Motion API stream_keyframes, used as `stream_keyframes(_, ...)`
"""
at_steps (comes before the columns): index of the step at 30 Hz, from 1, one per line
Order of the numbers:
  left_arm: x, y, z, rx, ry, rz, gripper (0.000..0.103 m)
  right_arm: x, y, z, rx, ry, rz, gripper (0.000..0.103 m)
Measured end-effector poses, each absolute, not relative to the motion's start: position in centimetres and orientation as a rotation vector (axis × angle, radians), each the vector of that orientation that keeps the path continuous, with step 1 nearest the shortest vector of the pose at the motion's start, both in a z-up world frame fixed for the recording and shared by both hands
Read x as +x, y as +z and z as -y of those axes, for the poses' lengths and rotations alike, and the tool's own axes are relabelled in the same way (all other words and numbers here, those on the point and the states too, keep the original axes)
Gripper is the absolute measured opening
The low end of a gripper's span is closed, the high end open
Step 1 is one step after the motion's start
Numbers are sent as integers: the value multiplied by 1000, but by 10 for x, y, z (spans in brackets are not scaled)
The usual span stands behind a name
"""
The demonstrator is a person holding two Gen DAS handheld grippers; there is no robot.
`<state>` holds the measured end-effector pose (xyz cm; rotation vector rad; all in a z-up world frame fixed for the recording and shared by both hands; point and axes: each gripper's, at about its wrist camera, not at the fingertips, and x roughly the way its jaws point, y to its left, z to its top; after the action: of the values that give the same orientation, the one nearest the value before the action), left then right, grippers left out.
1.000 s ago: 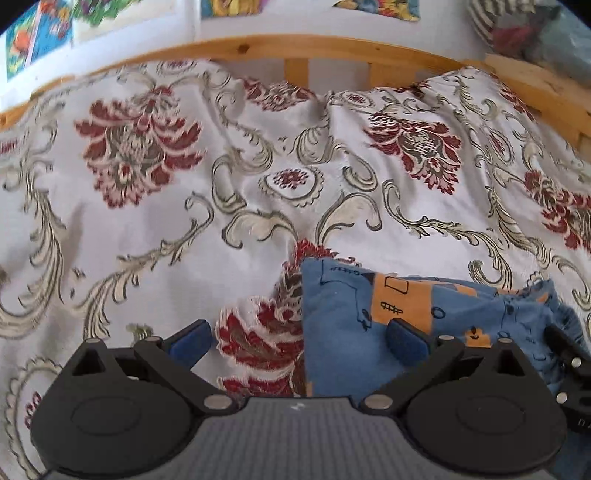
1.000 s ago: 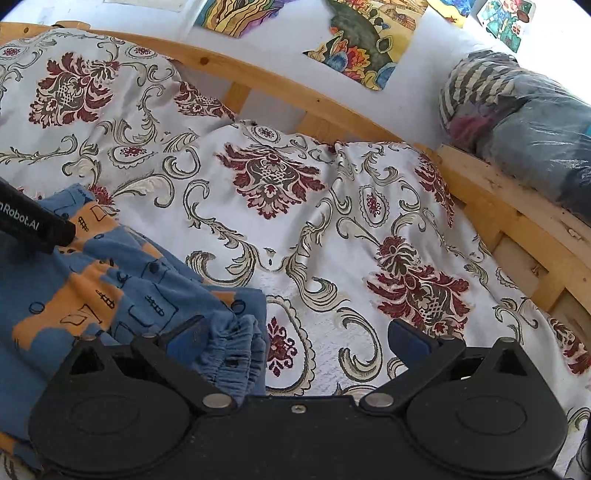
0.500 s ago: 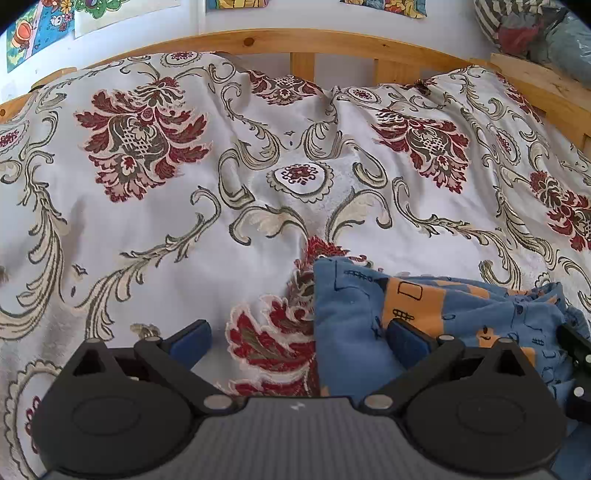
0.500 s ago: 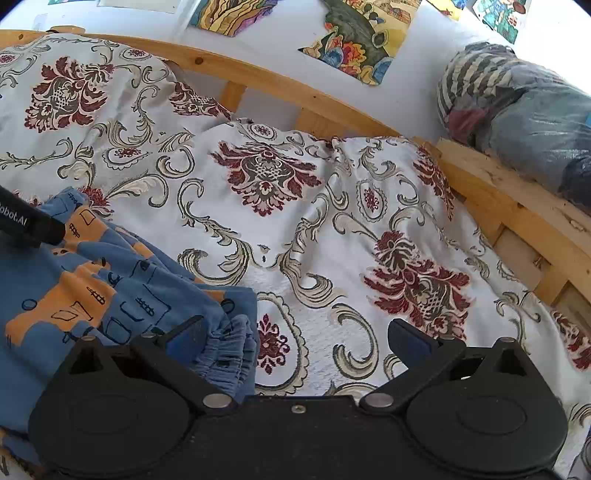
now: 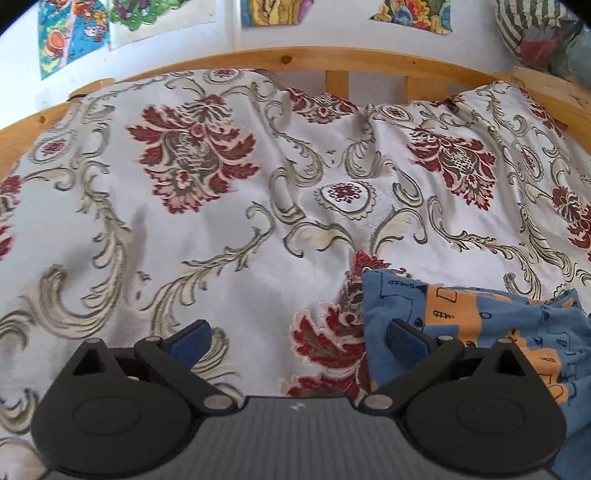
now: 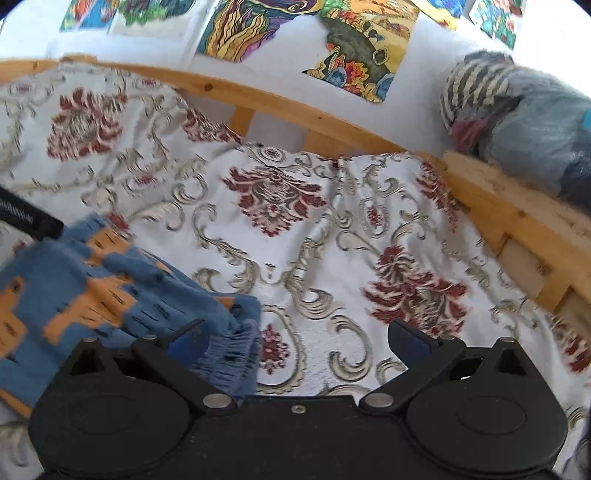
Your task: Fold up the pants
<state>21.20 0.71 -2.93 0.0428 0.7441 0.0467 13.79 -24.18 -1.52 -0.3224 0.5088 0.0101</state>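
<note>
Left wrist view: left claw (image 5: 297, 336) spread wide, nothing between its blue pads (image 5: 190, 336); both fingers hover just above the bed cover (image 5: 229, 236), white w/ red floral medallions and beige scrollwork. The pants (image 5: 476, 325), blue w/ orange blocks and small dark line drawings, lie bunched on the cover to the claw's right; their near-left corner sits directly behind the right finger, so contact btwn pad and cloth cannot be told from this angle. Ahead of the claw, beyond the cover, a wooden bed rail (image 5: 332, 61) runs across, w/ colourful paintings (image 5: 271, 13) on the white wall above it.

Right wrist view: right claw (image 6: 297, 336) likewise fully apart, gripping nothing. Pants (image 6: 110, 291) lie to the claw's left; the gathered elastic waistband (image 6: 236, 354) reaches just past the left finger, which overlaps the cloth, apparently w/o pinching it (frame is motion-blurred here). A dark edge of the left claw's body (image 6: 26, 218) shows at far left, at the far corner of the pants. Right finger stands over bare cover (image 6: 332, 258). Ahead-right of the claw: wooden rail (image 6: 498, 206), and beyond it a bundle of striped and grey fabric in clear plastic (image 6: 517, 122).
</note>
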Motion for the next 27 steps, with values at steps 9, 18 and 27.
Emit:
stream_keyframes(9,164,-21,-12,-34,-4,-786,103,116,0,259,-165,53,-591,102)
stream_keyframes(18,121,-30,-10,-142,-18,-921,103,76,-7,261,-13,116,-754,102)
stream_keyframes(27,119,-20,-8,-85,-52,-960,103,85,-4,276,114,242,-871,102)
